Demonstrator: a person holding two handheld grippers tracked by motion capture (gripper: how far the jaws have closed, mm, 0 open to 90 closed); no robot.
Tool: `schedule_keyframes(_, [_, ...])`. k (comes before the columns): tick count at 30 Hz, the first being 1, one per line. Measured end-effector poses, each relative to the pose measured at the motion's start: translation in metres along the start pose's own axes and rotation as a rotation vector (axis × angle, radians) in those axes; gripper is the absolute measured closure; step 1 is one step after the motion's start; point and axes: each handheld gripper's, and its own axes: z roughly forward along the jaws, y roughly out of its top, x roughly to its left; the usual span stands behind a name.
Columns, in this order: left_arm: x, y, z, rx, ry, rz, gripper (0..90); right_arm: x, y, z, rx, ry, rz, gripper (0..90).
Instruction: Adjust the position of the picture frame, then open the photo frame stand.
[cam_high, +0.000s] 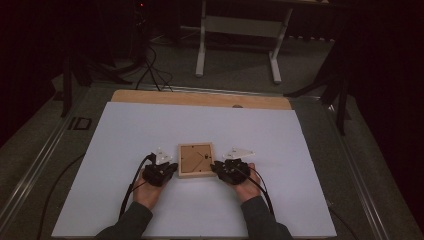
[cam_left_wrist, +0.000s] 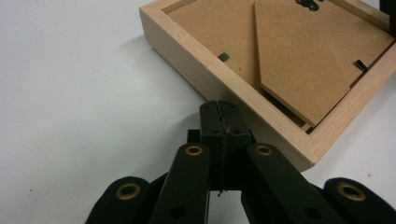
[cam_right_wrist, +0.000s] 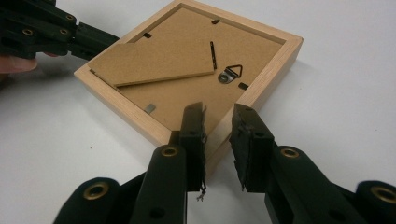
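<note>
Dark floor and the legs of a white stand (cam_high: 239, 40) fill the room behind a bench (cam_high: 200, 99) with a pale wooden top, most of it covered by a large white sheet (cam_high: 150, 130). Near the front middle of that sheet lies a square wooden picture frame (cam_high: 196, 160), face down, its brown backing board up. In the right gripper view a folded easel flap (cam_right_wrist: 163, 63) lies across the backing, with a small metal hanging loop (cam_right_wrist: 230, 74) beside its tip and little black retaining tabs along the inner rim.

A person's forearms come in from the near edge. The left gripper (cam_high: 170, 170) sits at the frame's left side; in the left gripper view its fingers (cam_left_wrist: 212, 135) are pressed fully together with nothing between them, their tips right at the frame's outer wooden edge. Whether they touch the wood cannot be told.

The right gripper (cam_high: 216, 167) sits at the frame's right side. In the right gripper view its fingers (cam_right_wrist: 194, 128) stand partly apart, astride a corner of the frame, one over the backing and one outside the rail; whether they pinch the wood cannot be told.
</note>
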Motion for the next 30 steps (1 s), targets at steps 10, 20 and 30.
schedule_keyframes(10, [0.002, 0.002, 0.005, -0.014, -0.014, -0.008, 90.0, 0.001, -0.001, -0.003, 0.000, -0.012, -0.013, 74.1])
schedule_keyframes(20, [0.005, 0.004, 0.000, -0.039, -0.036, -0.021, 87.5, 0.002, -0.002, -0.003, -0.007, -0.015, -0.021, 74.0])
schedule_keyframes(30, [0.001, 0.009, -0.012, -0.104, -0.050, -0.022, 81.2, 0.003, -0.004, -0.003, -0.017, -0.022, -0.022, 73.9])
